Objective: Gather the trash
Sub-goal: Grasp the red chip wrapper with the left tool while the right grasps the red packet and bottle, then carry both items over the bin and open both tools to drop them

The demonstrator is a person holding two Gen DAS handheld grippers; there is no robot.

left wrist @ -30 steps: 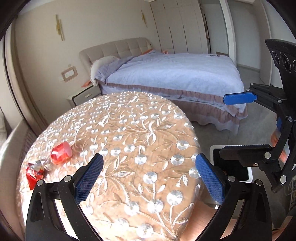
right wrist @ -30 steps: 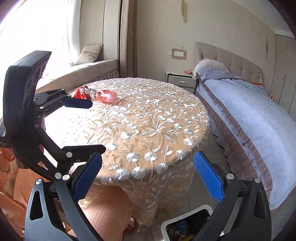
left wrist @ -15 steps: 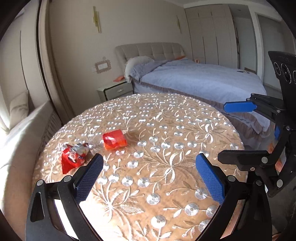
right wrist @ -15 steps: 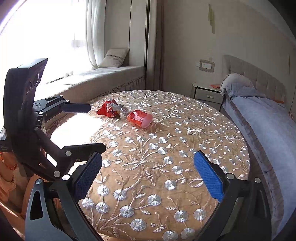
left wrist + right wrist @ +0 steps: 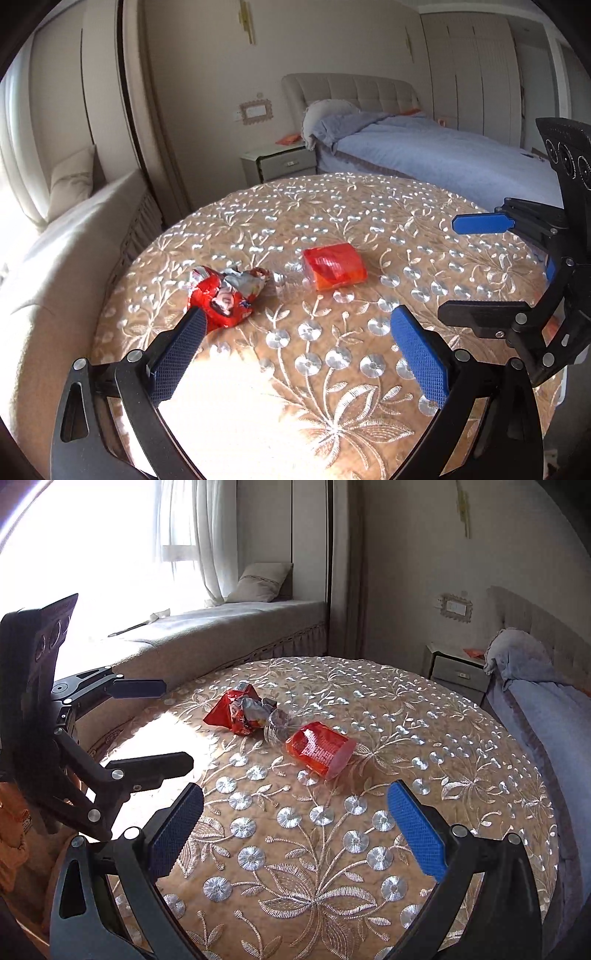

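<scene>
A crumpled red snack wrapper (image 5: 221, 293) (image 5: 236, 712) lies on the round embroidered table (image 5: 332, 369) (image 5: 369, 830). Touching it is a clear plastic bottle with a red label (image 5: 332, 267) (image 5: 317, 751), lying on its side. My left gripper (image 5: 295, 332) hovers open over the near part of the table, its left fingertip just in front of the wrapper. My right gripper (image 5: 295, 812) is open too, a short way in front of the bottle. Each gripper shows at the edge of the other's view, the right gripper (image 5: 480, 266) and the left gripper (image 5: 147, 723), both open.
A bed with a blue cover (image 5: 443, 155) (image 5: 554, 716) stands beyond the table on the right. A nightstand (image 5: 280, 162) (image 5: 458, 672) sits next to it. A cushioned window seat (image 5: 229, 627) (image 5: 55, 240) runs along the left side.
Both views have swung left and moved in over the table. The wrapper and bottle now lie close in front of the fingers. The bin seen on the floor earlier is out of view.
</scene>
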